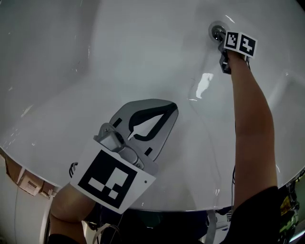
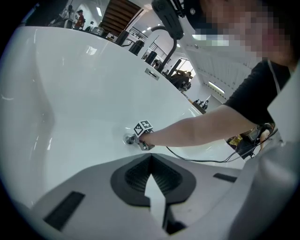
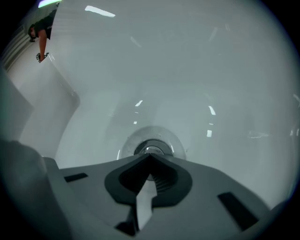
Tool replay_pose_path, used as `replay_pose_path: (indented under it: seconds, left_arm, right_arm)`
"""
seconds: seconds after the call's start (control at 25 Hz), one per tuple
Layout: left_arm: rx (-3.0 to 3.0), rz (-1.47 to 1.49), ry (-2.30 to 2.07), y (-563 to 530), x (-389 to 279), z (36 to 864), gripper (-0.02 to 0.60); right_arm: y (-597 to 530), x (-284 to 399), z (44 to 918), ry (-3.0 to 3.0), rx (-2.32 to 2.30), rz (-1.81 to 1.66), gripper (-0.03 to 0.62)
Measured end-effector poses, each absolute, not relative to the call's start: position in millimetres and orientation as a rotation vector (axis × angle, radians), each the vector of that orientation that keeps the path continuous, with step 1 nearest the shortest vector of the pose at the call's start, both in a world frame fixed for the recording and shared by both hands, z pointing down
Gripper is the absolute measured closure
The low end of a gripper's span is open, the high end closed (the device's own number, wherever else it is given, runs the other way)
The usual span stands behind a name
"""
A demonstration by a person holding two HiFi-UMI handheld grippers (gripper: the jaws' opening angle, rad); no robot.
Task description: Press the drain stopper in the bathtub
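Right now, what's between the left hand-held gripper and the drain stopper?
Nothing, just bare white bathtub; the head view shows it.

Bright, even overhead light fills the glossy white bathtub (image 1: pixel 119 57) in my head view, leaving one hard white glare patch toward its far end and only faint, soft shadows. My left gripper view is the brightest, with ceiling strip lights (image 2: pixel 99 11) showing beyond the tub's rim, while my right gripper view is dim and grey-blue with a few small glare streaks. Both bend strongly and blacken at the corners, and my left gripper (image 2: pixel 151 157) and right gripper (image 3: pixel 150 155) look soft and unfocused up close.
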State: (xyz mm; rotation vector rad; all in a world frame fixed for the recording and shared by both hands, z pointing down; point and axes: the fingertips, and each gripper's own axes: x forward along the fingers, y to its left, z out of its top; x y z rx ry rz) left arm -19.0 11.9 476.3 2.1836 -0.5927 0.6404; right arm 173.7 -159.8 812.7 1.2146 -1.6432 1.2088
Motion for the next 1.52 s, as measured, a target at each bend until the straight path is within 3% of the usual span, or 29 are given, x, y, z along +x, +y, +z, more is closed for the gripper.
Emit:
replay_pose_path:
  seconds: [0.6, 0.72, 0.88, 1.24, 1.52]
  left_arm:
    - [2.146, 0.647, -0.638, 13, -20, 492, 0.578]
    - [2.147, 0.654, -0.685, 12, -28, 513, 0.578]
    - [2.14, 0.67, -0.795, 11, -46, 506, 0.578]
    - [2.199, 0.626, -0.786, 2, 8, 384, 0.578]
    - [2.31, 0.572, -0.762, 1, 41, 282, 0.578]
  right_arm:
    - [-167, 176, 804, -1.554, 1.315, 1.201, 0.579]
    - [-165, 181, 731, -1.801, 1.576, 1.317, 0.579]
    - [-111, 168, 614, -1.99, 1.419, 1.153, 0.579]
    - [-40, 225, 384, -2.175, 1.591, 1.137, 0.579]
    - [-15, 212, 267, -2.338, 1.645, 1.039, 0.579]
